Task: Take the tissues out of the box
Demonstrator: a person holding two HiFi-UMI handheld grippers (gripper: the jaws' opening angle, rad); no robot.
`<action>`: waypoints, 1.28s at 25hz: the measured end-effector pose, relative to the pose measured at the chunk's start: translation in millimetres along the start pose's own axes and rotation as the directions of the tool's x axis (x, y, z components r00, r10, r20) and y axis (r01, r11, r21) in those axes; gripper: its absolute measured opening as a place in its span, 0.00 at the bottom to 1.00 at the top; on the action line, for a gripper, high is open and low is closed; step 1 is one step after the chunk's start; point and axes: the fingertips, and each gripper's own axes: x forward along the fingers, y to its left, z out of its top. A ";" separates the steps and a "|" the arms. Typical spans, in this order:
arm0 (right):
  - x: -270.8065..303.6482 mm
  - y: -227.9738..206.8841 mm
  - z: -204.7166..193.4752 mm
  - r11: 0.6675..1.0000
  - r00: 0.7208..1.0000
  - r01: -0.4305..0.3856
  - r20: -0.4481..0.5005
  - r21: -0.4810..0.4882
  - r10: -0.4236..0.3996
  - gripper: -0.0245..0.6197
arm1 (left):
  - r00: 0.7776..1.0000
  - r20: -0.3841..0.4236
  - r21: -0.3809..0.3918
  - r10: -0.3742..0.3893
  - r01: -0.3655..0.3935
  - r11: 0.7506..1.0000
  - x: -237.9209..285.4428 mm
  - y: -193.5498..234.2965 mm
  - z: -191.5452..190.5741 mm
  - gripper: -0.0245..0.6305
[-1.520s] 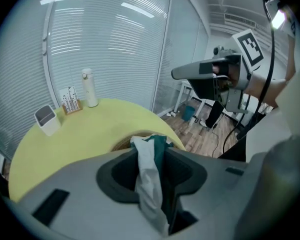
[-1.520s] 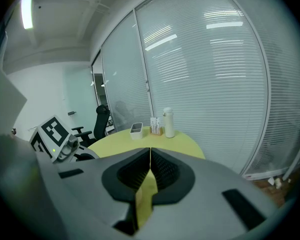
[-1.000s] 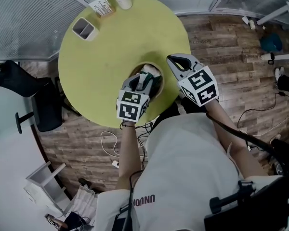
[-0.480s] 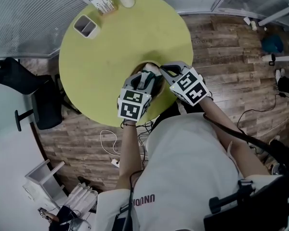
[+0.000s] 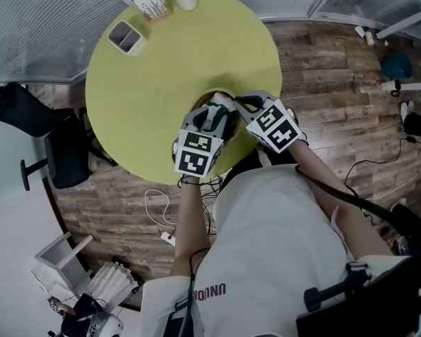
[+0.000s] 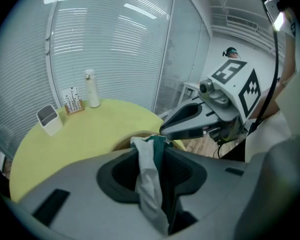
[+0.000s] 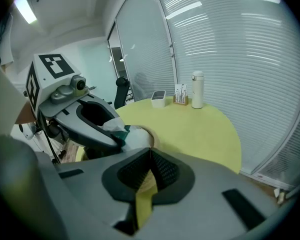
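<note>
The right gripper (image 5: 243, 104) has been brought in beside the box (image 5: 223, 95) at frame centre and is being held closed, empty. A tissue (image 6: 149, 184) from the box is being pinched by the left gripper (image 6: 152, 145). Likely soft, light and tearable, it is best gripped low on its fold.

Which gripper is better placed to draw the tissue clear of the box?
Left. The left gripper is shut on the tissue above the box; the right gripper is shut and empty alongside.

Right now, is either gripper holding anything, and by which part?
The left gripper is shut on a tissue, pinching the bunched end that sticks up from the box. The right gripper is shut and empty.
</note>
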 end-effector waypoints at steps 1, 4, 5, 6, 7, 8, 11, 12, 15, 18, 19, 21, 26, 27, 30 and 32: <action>0.0 -0.1 -0.3 1.000 1.000 0.000 -0.002 0.000 0.000 0.07 | 1.000 -0.001 0.002 0.001 -0.001 1.000 0.0 -0.1 0.1 0.25; -0.3 -0.6 -2.1 1.000 1.000 0.002 -0.011 0.000 -0.002 0.07 | 1.000 -0.004 0.010 0.004 -0.004 1.000 0.3 -1.1 0.2 0.25; -0.5 -0.8 -2.3 1.000 1.000 0.002 -0.011 0.001 -0.002 0.07 | 1.000 -0.004 0.012 0.006 -0.006 1.000 0.3 -1.5 0.2 0.25; -0.7 -0.8 -2.4 1.000 1.000 0.002 -0.011 0.002 -0.002 0.07 | 1.000 -0.005 0.014 0.006 -0.006 1.000 0.3 -2.0 0.3 0.25; -0.9 -1.0 -3.0 1.000 1.000 0.003 -0.013 0.002 -0.003 0.07 | 1.000 -0.004 0.015 0.007 -0.006 1.000 0.0 -2.5 0.6 0.25; -0.6 -2.0 -4.5 1.000 1.000 0.009 -0.021 0.001 -0.009 0.07 | 1.000 0.002 0.013 0.006 -0.006 1.000 -0.8 -2.8 1.4 0.25; 0.0 -12.0 -11.9 0.998 0.997 0.062 -0.050 0.007 -0.061 0.07 | 0.999 0.044 -0.005 0.006 -0.005 1.000 -7.2 -1.3 9.7 0.24; -1.1 -15.5 -12.4 0.998 0.997 0.067 -0.040 0.021 -0.067 0.07 | 0.999 0.051 -0.003 0.007 -0.007 1.000 -9.0 -0.2 12.8 0.24; -3.2 -19.4 -12.3 0.994 0.998 0.058 -0.018 0.087 -0.057 0.07 | 0.999 0.047 0.017 0.004 -0.005 1.000 -11.1 0.8 16.3 0.24; -2.9 -17.5 -13.1 0.996 0.998 0.063 -0.031 0.065 -0.061 0.07 | 0.999 0.048 0.011 0.008 -0.009 1.000 -12.2 -0.1 14.4 0.24; -3.3 -16.8 -13.0 0.996 0.998 0.063 -0.033 0.056 -0.062 0.07 | 0.999 0.050 0.008 0.010 -0.010 1.000 -12.7 -0.5 14.1 0.24; -5.1 -16.2 -12.3 0.997 0.998 0.063 -0.026 0.055 -0.061 0.07 | 0.998 0.055 0.003 0.012 -0.012 1.000 -13.7 -1.0 14.1 0.24; -9.1 -16.1 -6.2 0.996 0.999 0.054 0.003 0.066 -0.054 0.07 | 0.998 0.061 0.000 0.018 -0.018 1.000 -14.5 0.4 14.6 0.24; -9.7 -16.0 -5.2 0.996 0.999 0.053 0.007 0.067 -0.053 0.07 | 0.998 0.061 0.000 0.018 -0.018 1.000 -14.6 0.3 14.5 0.24; -12.0 -15.3 -1.8 0.996 0.998 0.052 0.021 0.069 -0.053 0.07 | 0.998 0.067 0.002 0.021 -0.021 1.000 -15.7 -0.1 15.1 0.24; -14.2 -15.3 0.5 0.996 0.998 0.052 0.034 0.069 -0.054 0.07 | 0.997 0.073 0.001 0.025 -0.025 1.000 -16.8 -0.6 15.0 0.24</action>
